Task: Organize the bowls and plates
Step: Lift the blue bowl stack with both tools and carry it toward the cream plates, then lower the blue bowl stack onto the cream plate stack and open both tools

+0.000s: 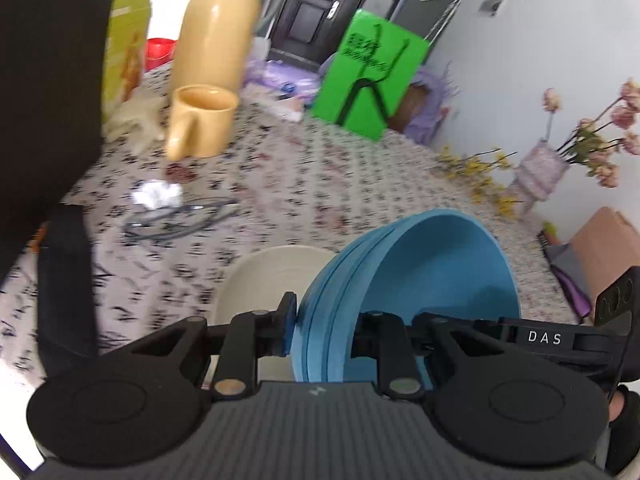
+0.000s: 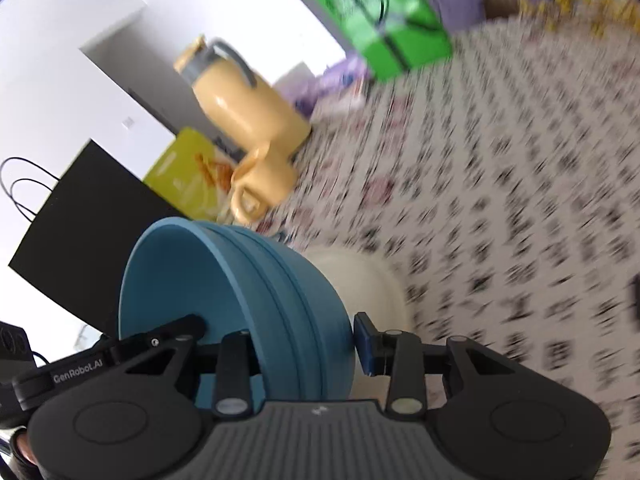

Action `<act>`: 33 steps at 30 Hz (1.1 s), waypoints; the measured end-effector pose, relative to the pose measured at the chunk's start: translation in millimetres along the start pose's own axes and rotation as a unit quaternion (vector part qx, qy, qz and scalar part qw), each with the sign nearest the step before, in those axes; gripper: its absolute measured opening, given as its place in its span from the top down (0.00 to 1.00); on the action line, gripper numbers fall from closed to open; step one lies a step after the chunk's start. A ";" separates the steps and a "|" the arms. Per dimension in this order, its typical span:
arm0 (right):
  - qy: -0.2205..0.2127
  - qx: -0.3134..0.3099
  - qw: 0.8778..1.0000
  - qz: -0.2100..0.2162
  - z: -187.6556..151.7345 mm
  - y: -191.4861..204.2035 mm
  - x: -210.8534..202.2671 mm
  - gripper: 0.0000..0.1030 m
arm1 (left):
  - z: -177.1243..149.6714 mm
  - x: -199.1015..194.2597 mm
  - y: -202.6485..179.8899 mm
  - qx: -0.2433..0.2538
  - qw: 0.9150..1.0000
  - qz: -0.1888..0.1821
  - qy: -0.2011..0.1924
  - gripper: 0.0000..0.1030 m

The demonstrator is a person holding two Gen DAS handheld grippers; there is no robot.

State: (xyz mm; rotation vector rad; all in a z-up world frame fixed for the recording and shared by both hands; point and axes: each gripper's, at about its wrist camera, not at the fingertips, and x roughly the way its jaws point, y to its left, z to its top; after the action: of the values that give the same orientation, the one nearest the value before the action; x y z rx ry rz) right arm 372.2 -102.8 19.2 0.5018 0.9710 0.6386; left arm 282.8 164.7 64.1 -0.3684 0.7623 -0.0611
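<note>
A stack of blue bowls [image 1: 400, 280] is held tilted on its side above the patterned tablecloth. My left gripper [image 1: 324, 328] is shut on the stack's rim, one finger outside and one inside. My right gripper [image 2: 280, 336] is shut on the opposite rim of the same blue bowls [image 2: 224, 280]. A cream plate or bowl [image 1: 264, 280] lies on the table just behind the stack and also shows in the right wrist view [image 2: 360, 280].
A yellow mug [image 1: 200, 124] and tall yellow jug [image 1: 220, 28] stand at the back left. A green box [image 1: 372, 76], black bag [image 2: 80, 220], flower vase [image 1: 540, 172], crumpled paper [image 1: 158, 194] and cable [image 1: 180, 220] are also on the table.
</note>
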 end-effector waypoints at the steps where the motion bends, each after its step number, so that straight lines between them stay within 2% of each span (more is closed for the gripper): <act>1: 0.007 0.005 1.000 0.000 -1.3 1.7 6.5 0.66 | 1.1 1.1 7.3 -0.004 1.000 0.002 0.004 0.79; 7: 0.017 0.028 0.999 -0.013 -3.2 5.7 20.8 0.68 | 9.6 13.0 30.4 -0.015 1.000 -0.022 0.015 0.76; 9: 0.020 0.044 0.999 -0.014 -1.1 1.7 24.9 0.64 | 12.0 20.2 35.6 -0.023 0.999 -0.030 0.019 0.74; 10: 0.018 0.049 0.999 -0.017 -0.3 0.6 25.7 0.64 | 13.3 23.6 39.2 -0.032 0.999 -0.037 0.022 0.67; 11: 0.009 0.051 0.998 -0.021 -0.9 0.8 24.6 0.63 | 14.2 26.2 43.2 -0.045 0.998 -0.041 0.024 0.53; 12: -0.002 0.048 0.999 -0.024 -1.3 0.8 22.0 0.61 | 14.8 27.8 46.6 -0.055 0.997 -0.045 0.023 0.49; 13: -0.013 0.041 0.999 -0.024 -0.3 2.3 20.4 0.54 | 14.9 27.8 48.5 -0.059 0.997 -0.046 0.021 0.43; 14: -0.024 0.035 0.999 -0.022 -0.2 3.3 17.0 0.46 | 15.1 27.2 48.8 -0.059 0.997 -0.042 0.018 0.41; 19: -0.045 0.008 0.998 -0.031 4.5 10.4 7.8 0.45 | 15.0 20.6 48.3 -0.054 0.998 -0.040 0.003 0.27; 22: -0.069 -0.010 0.997 -0.031 4.9 13.9 -1.0 0.45 | 14.0 10.7 45.9 -0.049 0.998 -0.028 -0.024 0.25; 24: -0.090 -0.029 0.995 -0.031 1.2 15.5 -12.4 0.42 | 10.5 -2.6 41.5 -0.035 0.997 -0.017 -0.062 0.19; 26: -0.111 -0.048 0.992 -0.040 -3.2 15.9 -27.2 0.34 | 4.7 -16.7 34.4 -0.006 0.995 -0.004 -0.104 0.14; 28: -0.128 -0.062 0.988 -0.053 -5.9 15.5 -40.0 0.31 | -0.5 -26.6 25.4 0.022 0.991 0.009 -0.132 0.12; 31: -0.155 -0.081 0.982 -0.073 -8.6 13.3 -61.9 0.29 | -4.8 -34.1 13.7 0.047 0.988 0.012 -0.148 0.09; 33: -0.184 -0.102 0.973 -0.101 -11.8 13.3 -77.5 0.25 | -9.1 -37.6 4.9 0.063 0.985 0.017 -0.160 0.05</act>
State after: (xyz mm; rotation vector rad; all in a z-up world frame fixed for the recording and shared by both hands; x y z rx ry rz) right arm 326.5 -145.9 68.1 0.3193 0.5880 0.4356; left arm 248.9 173.5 81.3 -0.2362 0.4447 -0.0178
